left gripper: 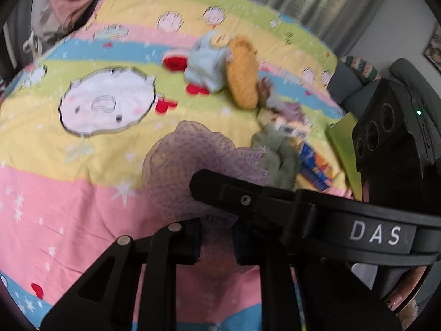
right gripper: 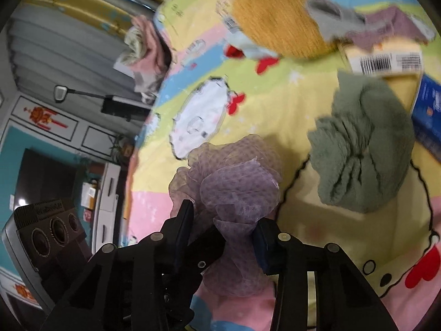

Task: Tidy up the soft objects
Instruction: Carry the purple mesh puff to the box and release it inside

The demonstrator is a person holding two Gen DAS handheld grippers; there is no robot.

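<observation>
Between my two sets of tongs, low over the striped cartoon bedspread [left gripper: 82, 193], hangs the purple mesh puff [right gripper: 237, 176]. My right gripper [right gripper: 223, 240] pinches its gathered neck, the netting bunched tight between the pads, with the frills fanning out above the fingertips. My left gripper [left gripper: 216, 241] has its jaws either side of the same puff [left gripper: 193, 165]; mesh fills the gap between the pads, and they seem to press on it, though motion blur softens the contact. The other tool's black body crosses that left view on the right side, marked DAS.

Just beside the puff on the right lies a crumpled green cloth [right gripper: 363, 149], resting on the bedspread [right gripper: 317, 88] and apart from the mesh. Near it, a blue booklet [right gripper: 430, 115] and a yellow packet with a barcode label [right gripper: 386, 62] lie flat. Farther up the bed sits a mustard-yellow knitted piece [left gripper: 244, 73], touching a pale blue soft item [left gripper: 206, 63], with a mauve cloth [right gripper: 394, 24] close by. A heap of pink and pale fabric [right gripper: 146, 47] sits at the far edge of the bed.
</observation>
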